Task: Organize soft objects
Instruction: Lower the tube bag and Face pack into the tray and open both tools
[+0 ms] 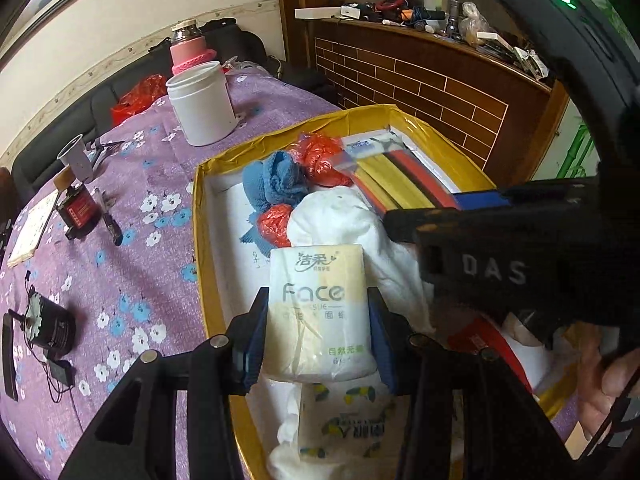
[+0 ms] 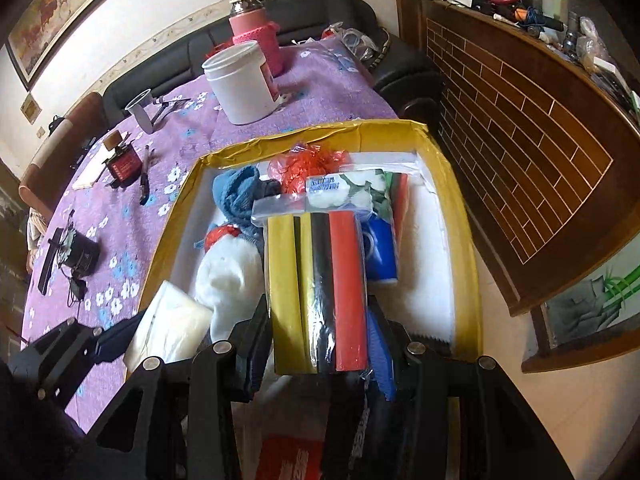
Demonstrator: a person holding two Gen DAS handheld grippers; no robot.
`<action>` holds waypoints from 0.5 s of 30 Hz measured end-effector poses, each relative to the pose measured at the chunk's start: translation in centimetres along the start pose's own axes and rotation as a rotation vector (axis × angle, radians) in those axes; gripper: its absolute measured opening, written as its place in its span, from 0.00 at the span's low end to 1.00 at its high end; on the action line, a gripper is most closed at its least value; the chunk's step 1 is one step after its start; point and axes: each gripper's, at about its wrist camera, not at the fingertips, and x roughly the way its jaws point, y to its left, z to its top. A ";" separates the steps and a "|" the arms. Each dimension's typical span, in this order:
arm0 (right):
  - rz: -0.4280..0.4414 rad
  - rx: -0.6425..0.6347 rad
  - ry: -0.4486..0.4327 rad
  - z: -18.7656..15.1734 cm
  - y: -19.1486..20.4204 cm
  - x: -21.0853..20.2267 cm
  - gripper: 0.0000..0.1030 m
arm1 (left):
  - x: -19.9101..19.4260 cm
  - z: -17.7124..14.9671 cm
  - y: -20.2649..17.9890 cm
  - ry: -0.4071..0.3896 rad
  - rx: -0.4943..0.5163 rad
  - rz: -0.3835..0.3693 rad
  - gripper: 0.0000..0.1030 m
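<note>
The yellow-rimmed box [image 2: 464,216] on the purple floral tablecloth [image 1: 132,184] already holds most of the soft goods. A blue towel [image 1: 276,184], crumpled red plastic bags [image 1: 320,156] and a white cloth bundle [image 1: 344,220] lie heaped toward its far and middle parts. A second tissue pack with a leaf print [image 1: 340,420] lies at the near end.

The left gripper [image 1: 318,332] has its jaws pinching a Face tissue pack [image 1: 316,312] on both sides, carried above the near end of the box, not yet set down. The right gripper [image 2: 320,344] has its jaws pinching a clear bag of coloured foam strips [image 2: 316,280], held over the middle of the box.

Judged from this, two items remain to be placed; both are over the box and need only lowering and release. No soft item is visible loose on the tablecloth, where only a white jar [image 2: 240,84], a pink bottle [image 2: 256,28] and small hardware stand. The task looks near completion.
</note>
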 end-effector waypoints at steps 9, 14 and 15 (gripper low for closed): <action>0.000 0.000 0.021 0.4 0.1 1.0 0.46 | 1.0 0.4 0.5 0.010 -0.009 -0.011 0.44; -0.005 -0.007 0.021 0.2 0.3 0.6 0.47 | 1.1 0.4 0.4 0.006 -0.005 -0.019 0.44; -0.009 -0.009 0.020 0.2 0.3 0.6 0.47 | 1.1 0.4 0.4 0.006 -0.004 -0.020 0.44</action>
